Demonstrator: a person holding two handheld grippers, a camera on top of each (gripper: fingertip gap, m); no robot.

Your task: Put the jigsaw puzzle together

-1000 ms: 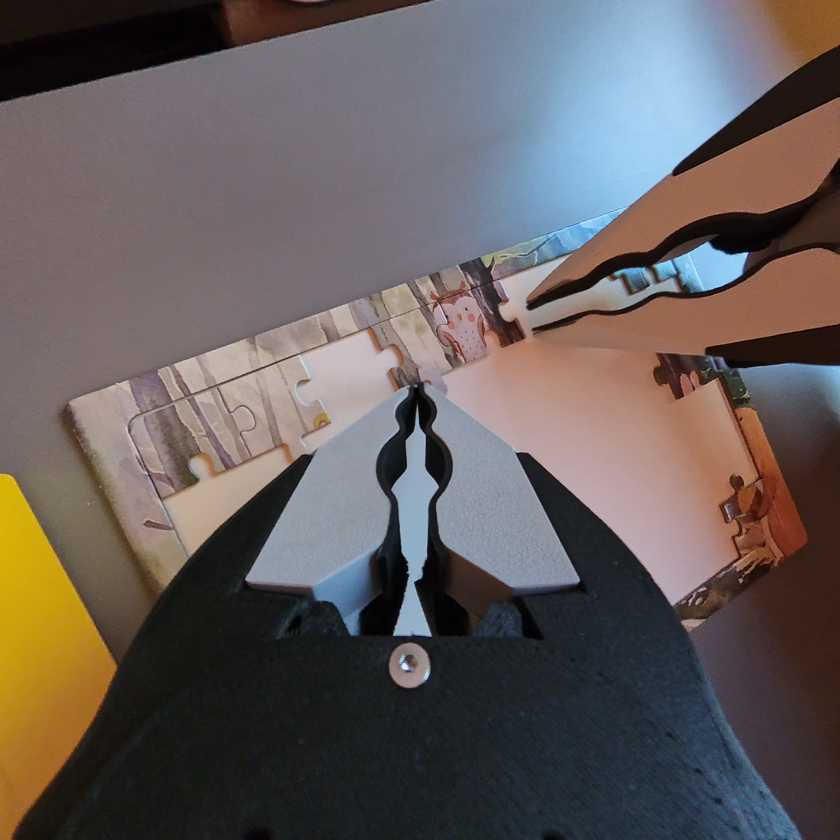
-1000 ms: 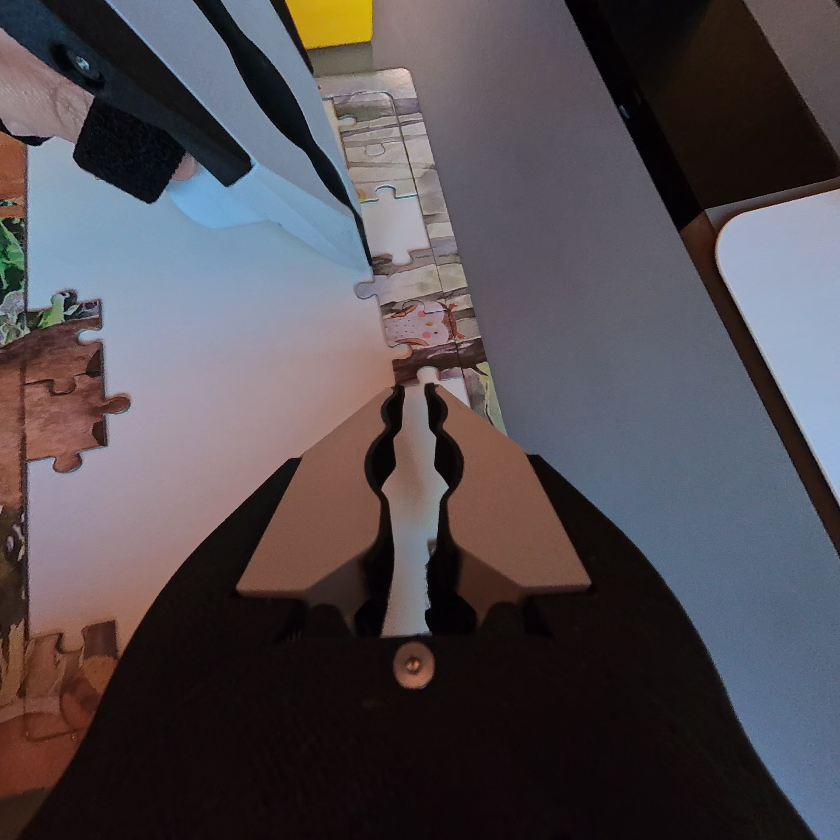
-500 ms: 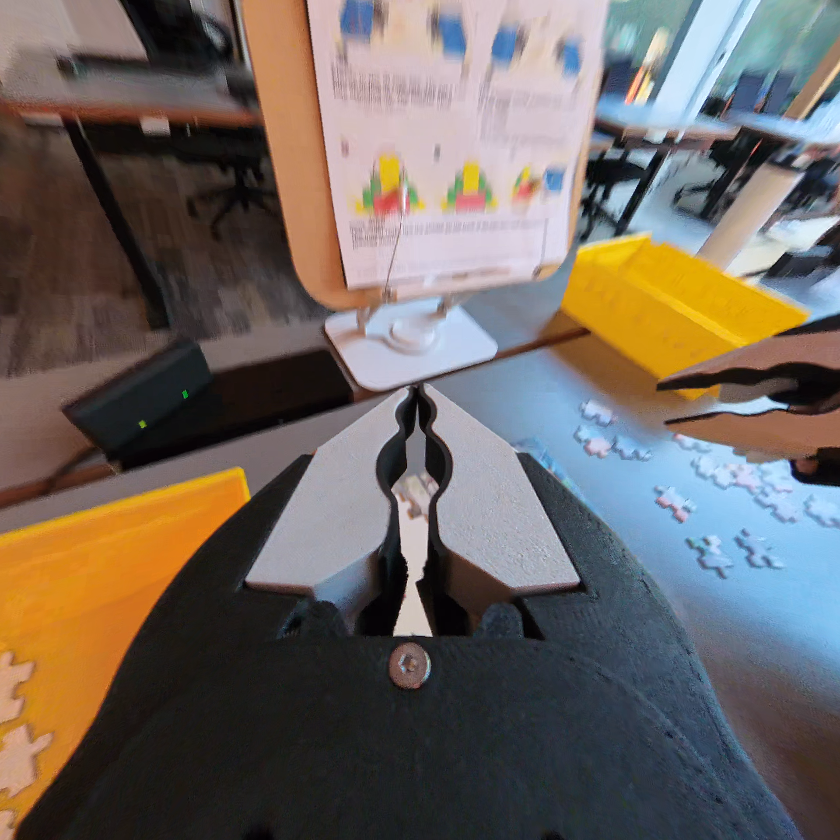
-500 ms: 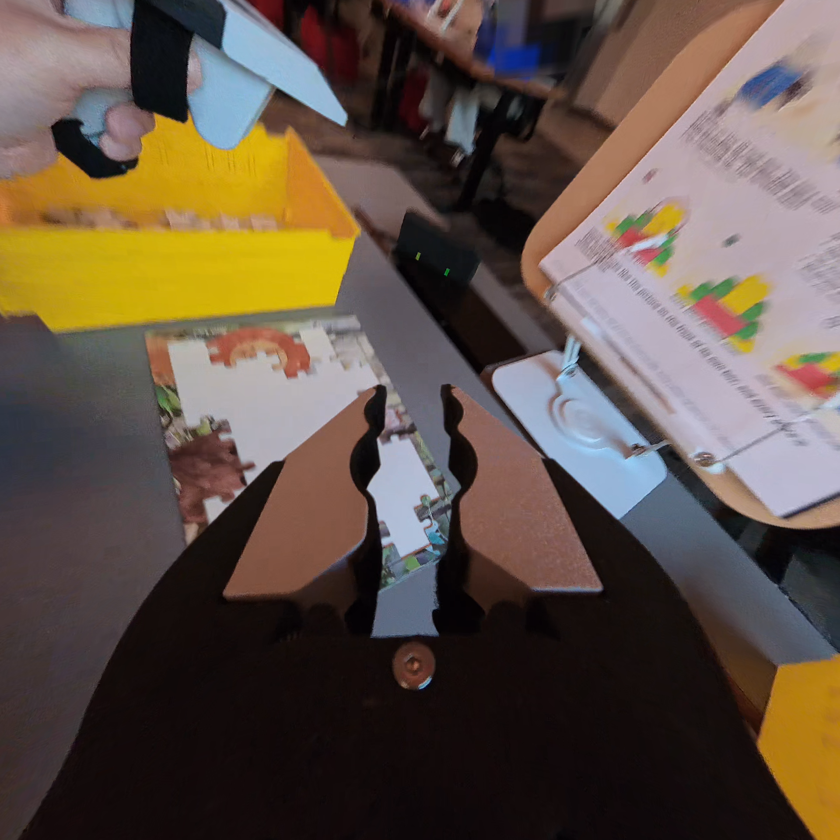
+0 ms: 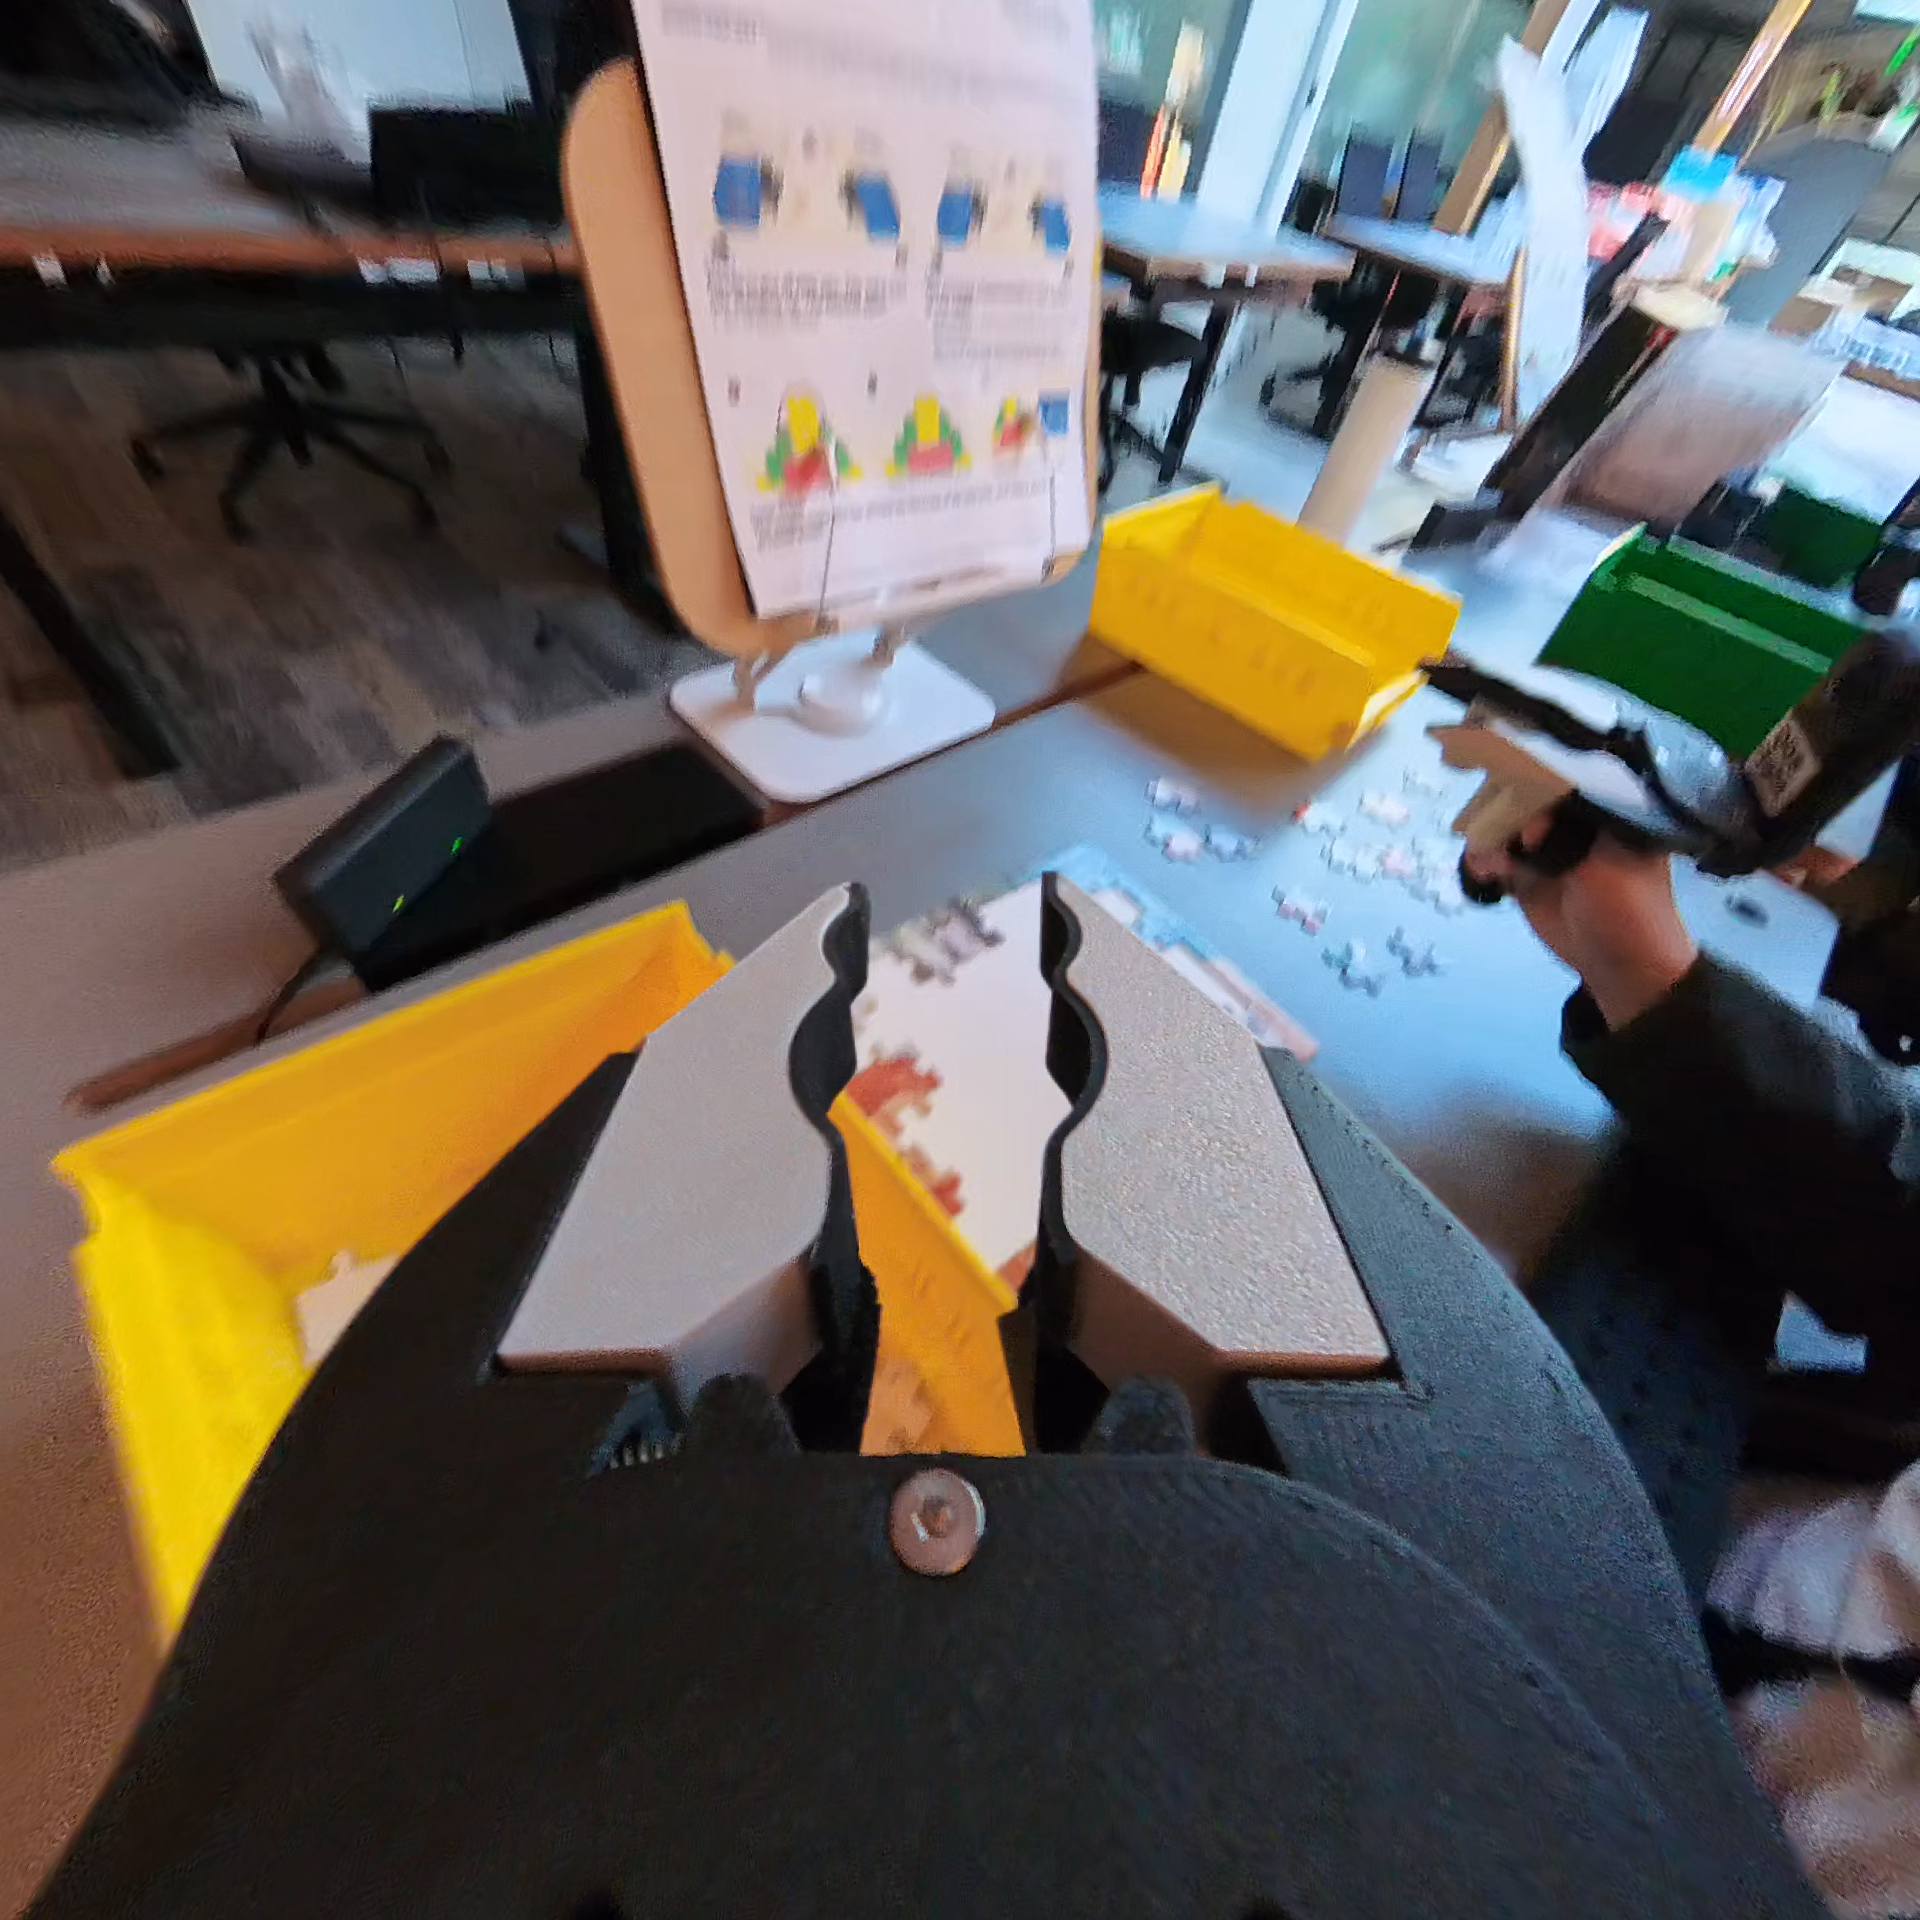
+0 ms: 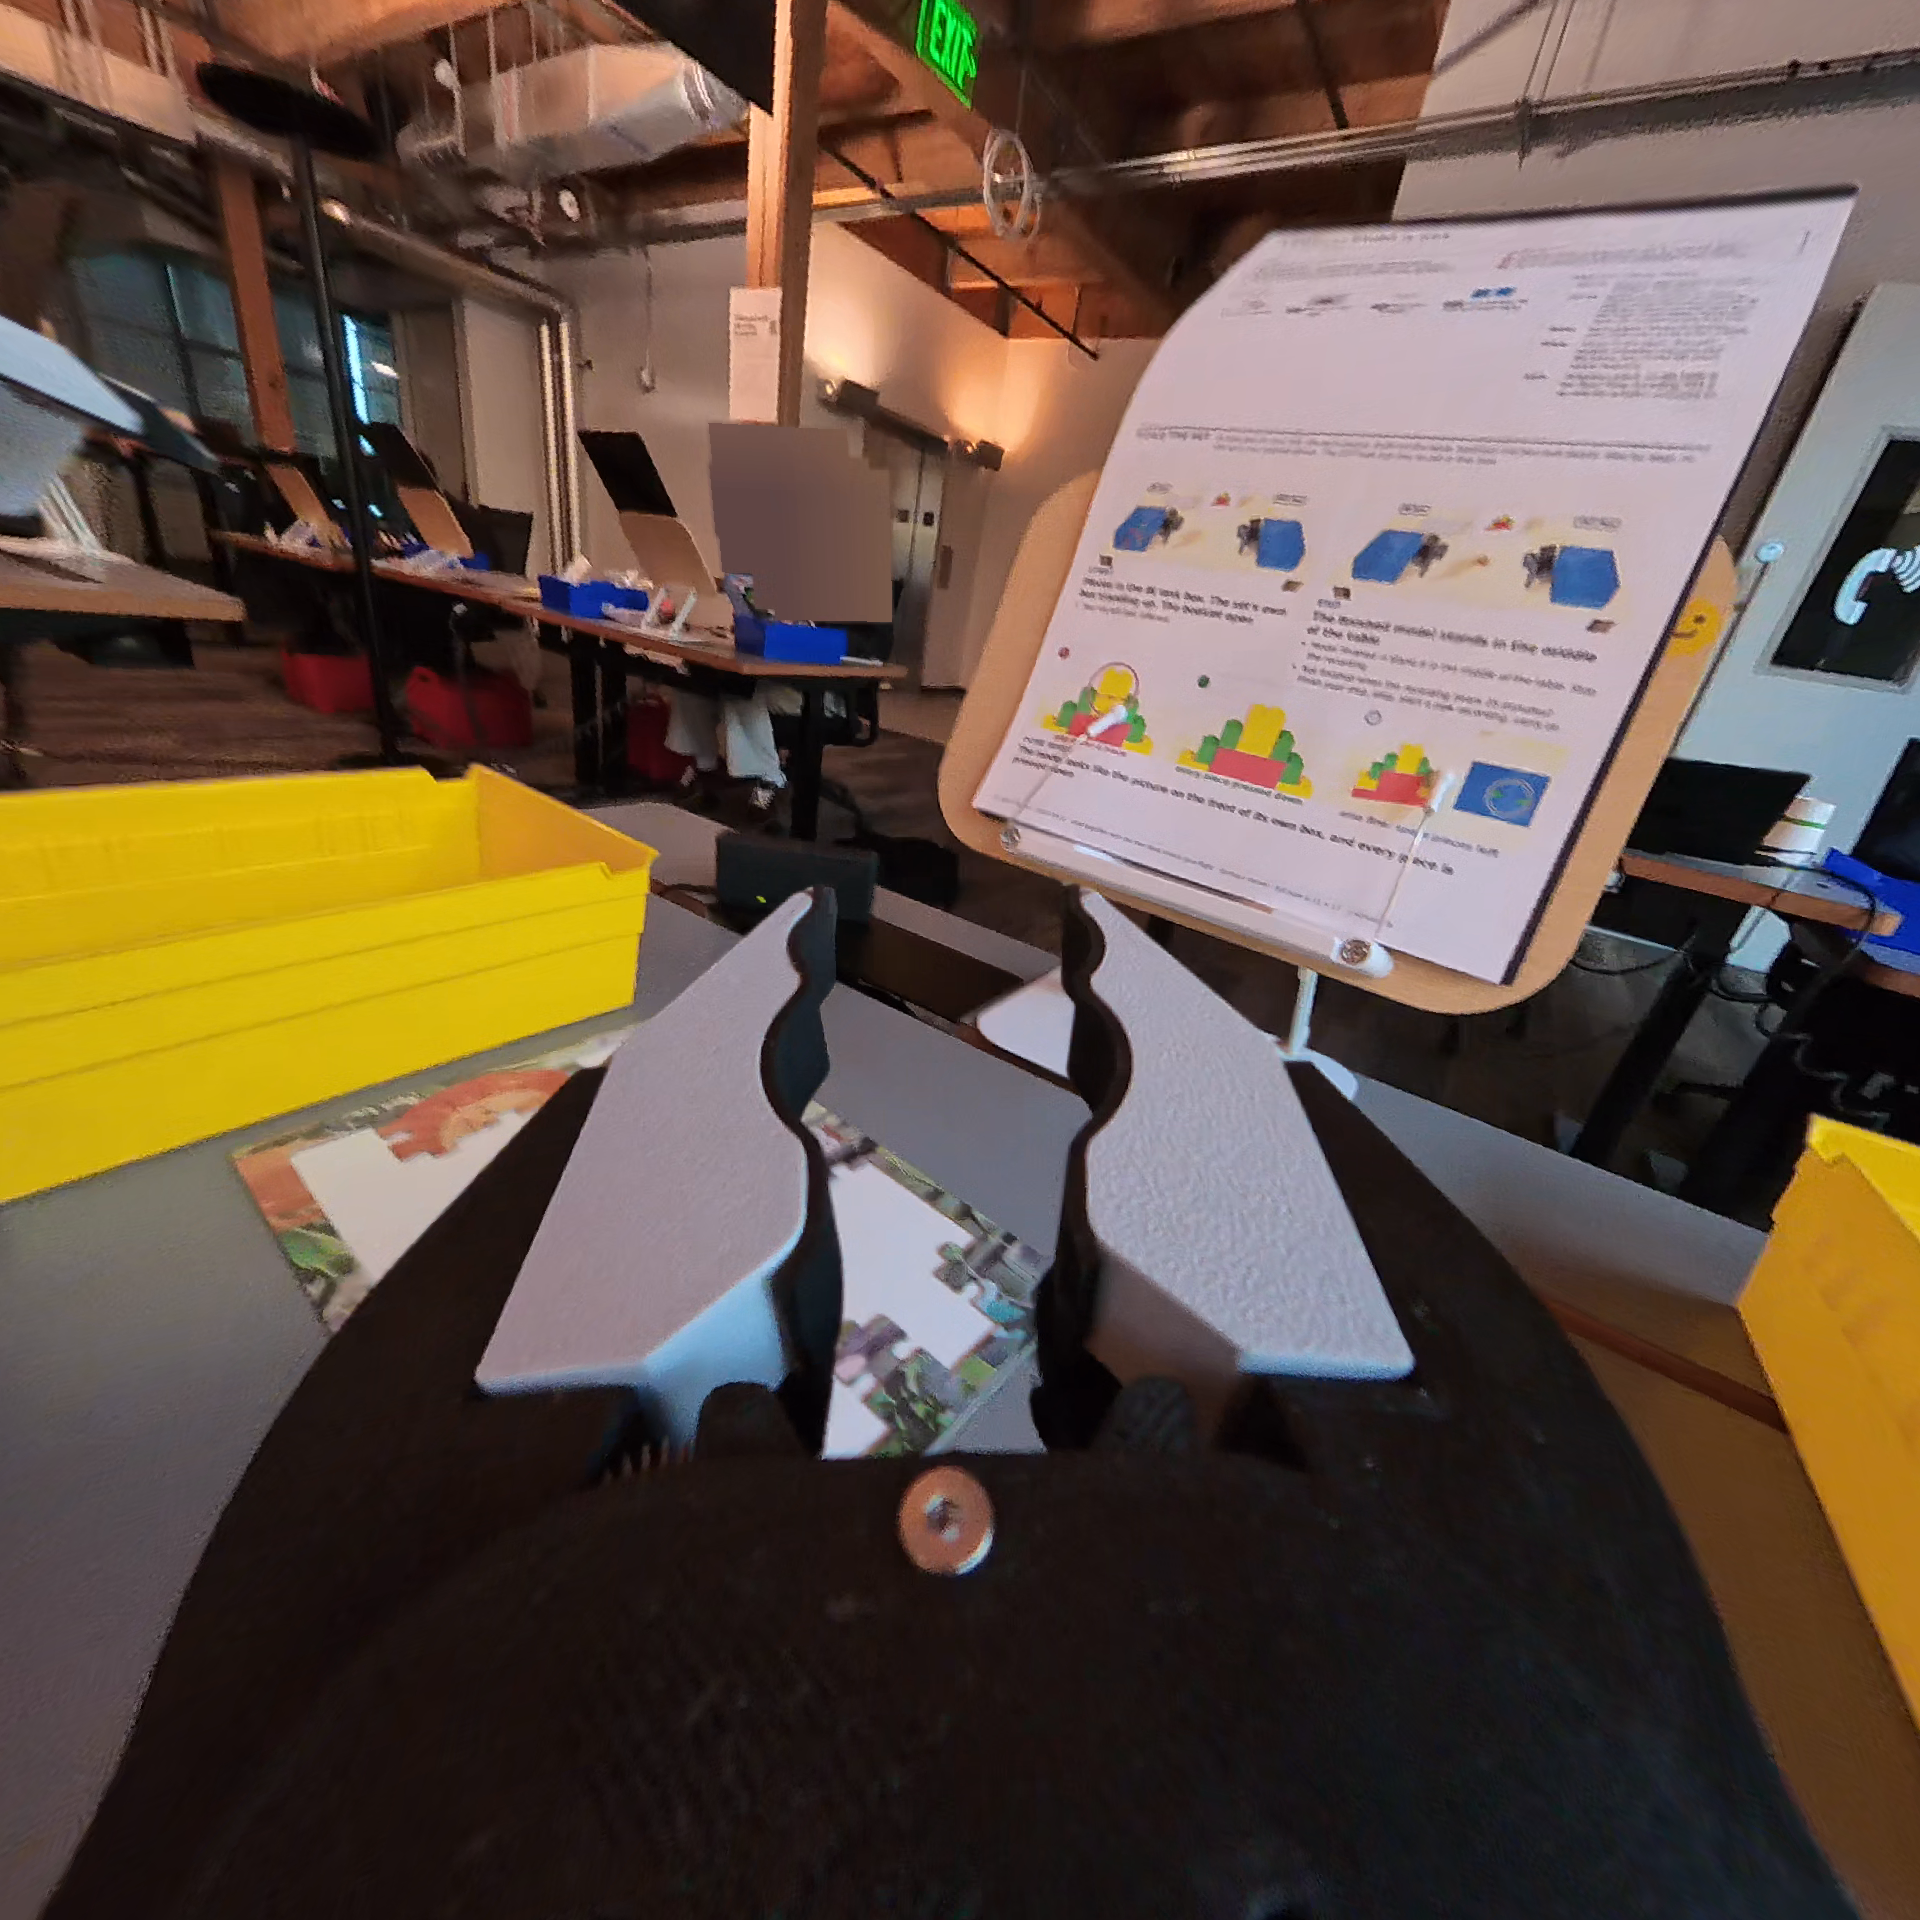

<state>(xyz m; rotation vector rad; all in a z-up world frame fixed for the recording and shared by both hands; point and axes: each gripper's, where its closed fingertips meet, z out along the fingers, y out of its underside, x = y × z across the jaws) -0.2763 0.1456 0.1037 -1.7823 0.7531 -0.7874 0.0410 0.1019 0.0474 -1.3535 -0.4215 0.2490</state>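
Lying flat on the grey table [image 6: 125,1351], the puzzle board [image 6: 353,1195] is only partly filled: coloured pieces run along its edges and a wide white area in the middle is bare. In the left wrist view the same board shows through the gap of the near tongs, just beyond the corner of a yellow bin [image 5: 343,1122] that holds a few pale pieces. Loose puzzle pieces [image 5: 1351,894] are scattered on the table past the board, near a second yellow bin [image 5: 1257,613] and a green bin [image 5: 1704,644].

The left gripper [image 5: 951,904] is held above the near yellow bin with its jaws apart and nothing between them. The right gripper [image 6: 945,909] is held above the board, jaws likewise spread and empty. From the left camera, the right gripper appears at the far right edge, gripped by a hand [image 5: 1600,894] in a dark sleeve, above the loose pieces; the picture is too blurred there to say more.

Behind the table stands a wooden board on a white base [image 5: 831,707], holding a printed instruction sheet [image 6: 1403,623]. A small black box [image 5: 384,842] with green lights sits near it. Farther back are blurred desks and chairs.
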